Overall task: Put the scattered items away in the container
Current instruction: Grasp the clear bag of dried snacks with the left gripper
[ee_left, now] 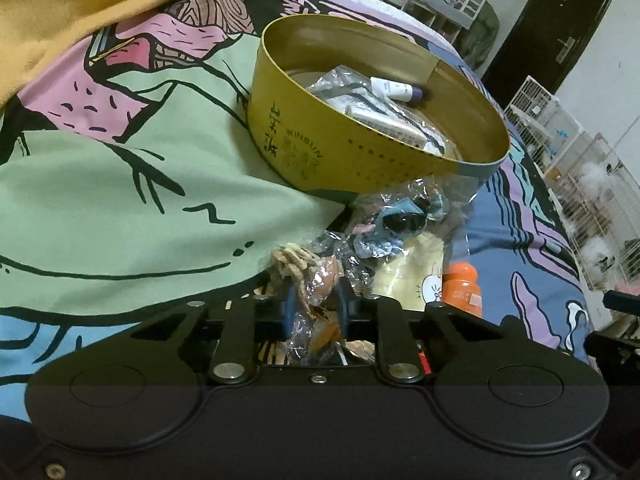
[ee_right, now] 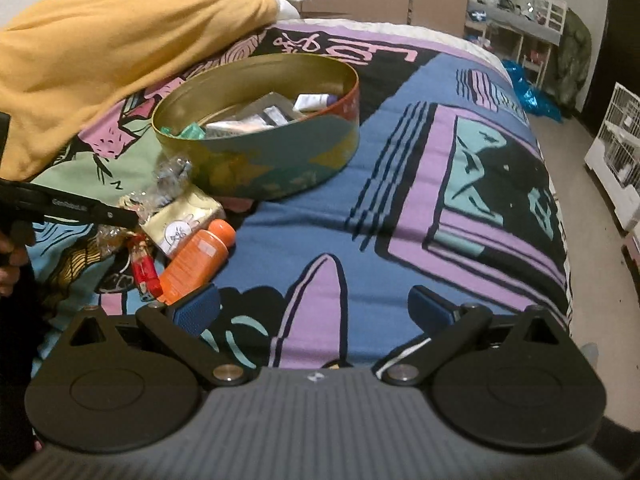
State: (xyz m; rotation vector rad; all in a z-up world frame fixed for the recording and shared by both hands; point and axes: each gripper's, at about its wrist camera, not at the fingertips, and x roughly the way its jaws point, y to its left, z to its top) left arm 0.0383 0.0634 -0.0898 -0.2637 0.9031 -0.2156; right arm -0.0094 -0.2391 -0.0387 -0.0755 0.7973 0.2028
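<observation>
Crinkled clear packet (ee_left: 316,300) sits pinched in the left gripper (ee_left: 316,308) below the tin (ee_left: 320,148); right gripper (ee_right: 314,312) gapes wide, empty.

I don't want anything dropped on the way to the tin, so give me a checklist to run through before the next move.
1. Left gripper shut on the clear packet: ok, blue pads pinch the crinkled plastic.
2. Packet free of its neighbours: cannot tell; the blue toy packet and yellow pack lie right against it.
3. Round tin open, with room: ok, no lid, a few items inside.
4. Path to the tin: ok, it sits just beyond the pile.
5. Right gripper open and empty: ok, jaws wide.
6. Orange bottle reachable for the right gripper: ok, it lies beside its left finger.
</observation>
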